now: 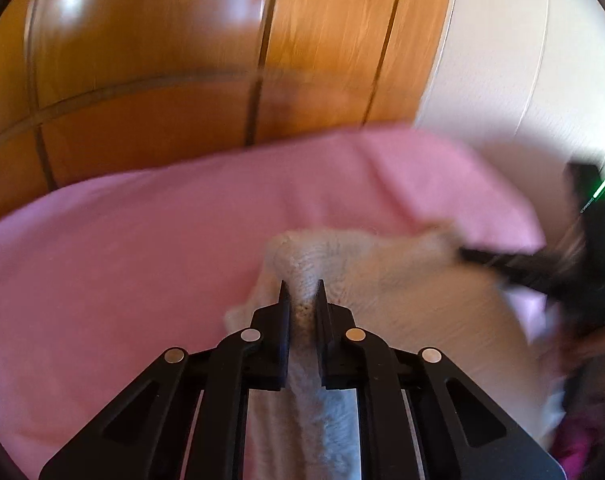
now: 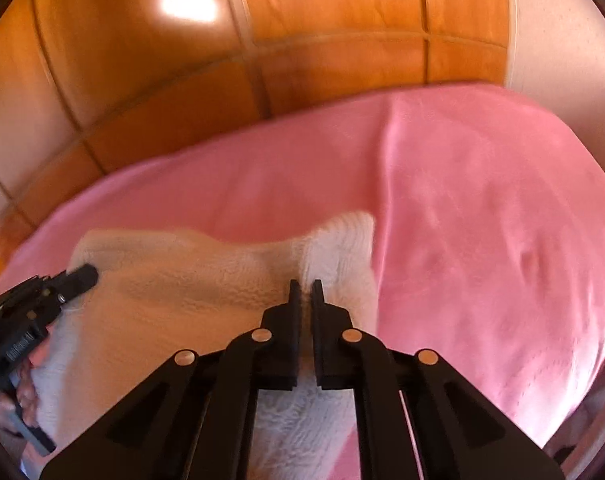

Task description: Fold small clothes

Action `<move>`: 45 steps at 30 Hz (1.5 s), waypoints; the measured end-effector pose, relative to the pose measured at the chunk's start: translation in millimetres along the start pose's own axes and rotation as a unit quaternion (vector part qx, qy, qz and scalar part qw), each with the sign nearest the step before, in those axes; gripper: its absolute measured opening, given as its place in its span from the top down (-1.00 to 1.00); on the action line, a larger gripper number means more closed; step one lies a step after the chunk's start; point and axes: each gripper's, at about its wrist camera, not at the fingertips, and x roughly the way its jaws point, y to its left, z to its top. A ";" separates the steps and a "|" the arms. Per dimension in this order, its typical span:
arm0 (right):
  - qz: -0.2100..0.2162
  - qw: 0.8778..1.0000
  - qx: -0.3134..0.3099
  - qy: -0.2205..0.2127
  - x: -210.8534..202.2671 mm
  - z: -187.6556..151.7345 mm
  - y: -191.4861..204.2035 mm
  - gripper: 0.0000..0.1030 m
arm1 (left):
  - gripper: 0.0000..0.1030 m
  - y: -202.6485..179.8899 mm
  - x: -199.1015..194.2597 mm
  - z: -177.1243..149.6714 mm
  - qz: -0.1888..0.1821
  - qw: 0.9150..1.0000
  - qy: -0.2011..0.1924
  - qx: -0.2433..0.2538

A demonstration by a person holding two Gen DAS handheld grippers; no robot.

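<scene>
Glossy orange-brown wooden panels (image 2: pixel 302 40) with dark seams stand beyond the far edge, catching bright glare; a pale wall (image 1: pixel 502 60) adjoins them.

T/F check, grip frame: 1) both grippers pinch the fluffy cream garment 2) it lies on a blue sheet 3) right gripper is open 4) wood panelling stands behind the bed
1) Left gripper and right gripper both pinch the fluffy cream knitted garment: true.
2) It lies on a blue sheet: false, the cover is a pink blanket.
3) Right gripper open: false, shut on a fold of the garment.
4) Glossy orange wood panelling behind: true.
</scene>
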 end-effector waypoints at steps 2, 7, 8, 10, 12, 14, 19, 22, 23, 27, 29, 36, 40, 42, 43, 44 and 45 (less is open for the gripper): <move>-0.013 1.000 -0.002 0.016 16.6 -6.0 3.3 0.91 | 0.80 -3.6 16.7 -13.5 0.031 0.999 0.022 0.017; 0.006 1.000 0.024 0.004 1.8 -3.1 -3.1 0.42 | 0.70 2.4 -3.5 -13.9 0.039 0.999 0.018 -0.008; 0.009 1.000 0.028 -0.006 -6.0 -2.7 -2.9 0.27 | 0.66 2.6 -12.3 -14.0 0.044 0.999 0.013 -0.011; 0.012 0.999 0.033 -0.020 -17.2 -3.3 -1.7 -0.06 | 0.66 0.7 -27.9 -15.7 0.048 0.999 -0.003 -0.018; 0.018 0.999 0.035 -0.029 -31.4 -9.7 1.1 -0.06 | 0.66 -0.3 -46.4 -22.0 0.048 0.998 -0.018 -0.027; 0.023 0.999 0.032 -0.036 -44.6 -18.3 7.0 -0.06 | 0.66 -3.1 -60.6 -26.8 0.044 0.998 -0.034 -0.038; 0.036 0.998 0.015 -0.044 -74.8 -50.3 29.1 -0.06 | 0.66 -9.5 -90.3 -53.5 0.030 0.997 -0.054 -0.054; 0.034 0.998 0.003 -0.045 -87.7 -69.6 42.5 -0.06 | 0.66 -16.2 -87.1 -69.5 0.038 0.997 -0.037 -0.051; 0.030 0.998 -0.002 -0.047 -92.7 -78.9 47.7 -0.06 | 0.66 -17.8 -82.3 -75.5 0.054 0.997 -0.027 -0.045; 0.011 0.999 -0.016 -0.044 -97.2 -109.8 63.9 -0.09 | 0.63 -17.7 -68.8 -84.0 0.082 0.996 -0.011 -0.038; -0.012 0.998 -0.044 -0.045 -92.2 -120.4 71.2 -0.11 | 0.63 -18.4 -70.3 -83.9 0.082 0.995 -0.013 -0.046; -0.018 0.998 -0.013 -0.050 -95.4 -124.4 71.2 -0.20 | 0.04 -19.8 -96.5 -84.8 0.083 0.993 -0.041 -0.070; -0.028 0.998 -0.011 -0.062 -100.9 -130.6 81.5 -0.41 | 0.04 -22.6 -107.3 -88.7 0.085 0.993 -0.047 -0.073; -0.042 0.996 -0.009 -0.072 -105.5 -133.9 87.9 -0.54 | -0.09 -25.4 -112.5 -91.5 0.089 0.992 -0.051 -0.071; -0.048 0.996 -0.009 -0.079 -107.6 -134.9 90.2 -0.63 | -0.19 -26.2 -115.7 -93.3 0.091 0.992 -0.054 -0.071; -0.057 0.995 -0.008 -0.086 -108.7 -135.5 90.5 -0.67 | -0.29 -26.7 -117.9 -94.2 0.092 0.992 -0.057 -0.070; -0.064 0.994 -0.007 -0.092 -111.0 -136.0 92.6 -0.74 | -0.29 -27.7 -120.9 -95.7 0.095 0.991 -0.061 -0.070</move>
